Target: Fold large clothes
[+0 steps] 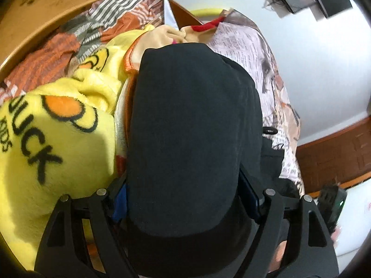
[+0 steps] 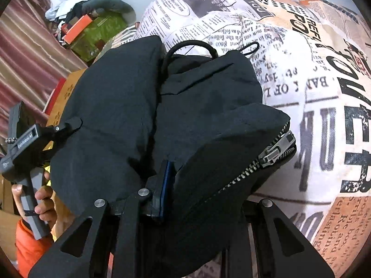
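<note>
Up close, we see our left gripper (image 1: 183, 197) with thick black padded jacket fabric (image 1: 192, 120) bulging between its blue-padded fingers (image 1: 249, 194), which are clamped on a fat fold. Our right gripper (image 2: 197, 192) also pinches the jacket; one blue pad (image 2: 165, 185) presses into the cloth beside the silver metal zipper (image 2: 276, 150), while the other finger is hidden under the fabric. The jacket lies bunched on the newspaper-print bedsheet (image 2: 313, 92). Left of it sits a yellow fleece blanket with duck print (image 1: 69, 134), and beyond that an orange-and-grey striped patchwork cover (image 1: 111, 18).
</note>
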`<state>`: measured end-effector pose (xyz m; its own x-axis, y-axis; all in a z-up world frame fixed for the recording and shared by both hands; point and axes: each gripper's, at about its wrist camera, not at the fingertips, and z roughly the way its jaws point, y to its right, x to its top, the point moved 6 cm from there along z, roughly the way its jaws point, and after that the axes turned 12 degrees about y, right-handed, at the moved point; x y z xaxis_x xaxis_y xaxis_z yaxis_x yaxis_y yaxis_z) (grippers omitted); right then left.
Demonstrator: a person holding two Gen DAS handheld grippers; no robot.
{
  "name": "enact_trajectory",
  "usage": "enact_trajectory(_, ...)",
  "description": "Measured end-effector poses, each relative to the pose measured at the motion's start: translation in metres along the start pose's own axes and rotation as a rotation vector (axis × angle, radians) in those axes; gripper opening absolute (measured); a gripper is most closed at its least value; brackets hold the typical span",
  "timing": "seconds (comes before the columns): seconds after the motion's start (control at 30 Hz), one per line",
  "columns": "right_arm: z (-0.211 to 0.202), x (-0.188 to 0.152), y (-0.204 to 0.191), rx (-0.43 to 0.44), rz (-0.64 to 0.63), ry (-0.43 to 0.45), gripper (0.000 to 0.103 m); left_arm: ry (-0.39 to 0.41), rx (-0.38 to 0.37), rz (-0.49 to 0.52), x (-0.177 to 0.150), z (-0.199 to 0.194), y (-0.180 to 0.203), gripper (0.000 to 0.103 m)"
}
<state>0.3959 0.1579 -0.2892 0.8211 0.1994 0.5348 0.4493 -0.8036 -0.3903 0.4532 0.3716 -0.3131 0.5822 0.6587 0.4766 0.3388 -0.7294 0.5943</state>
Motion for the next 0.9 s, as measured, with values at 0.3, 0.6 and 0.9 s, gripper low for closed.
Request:
enact_trajectory(0.3,-0.047,-0.019,0.011,-0.03,-0.032,-0.034,0.032,0.038,0.212,0.264,-0.02,-0.049,0.033,0.085)
enact_trajectory(0.6,-0.158,-0.024,-0.018,-0.06,-0.178,0.149,0.032,0.109,0.232,0.437,-0.058,-0.143,0.084,0.084)
enact_trajectory(0.9,-0.291,-0.012,-0.081,0.049,-0.233,0.468,0.032,0.41,0.119,0.552,-0.081,-0.291,0.187,0.084)
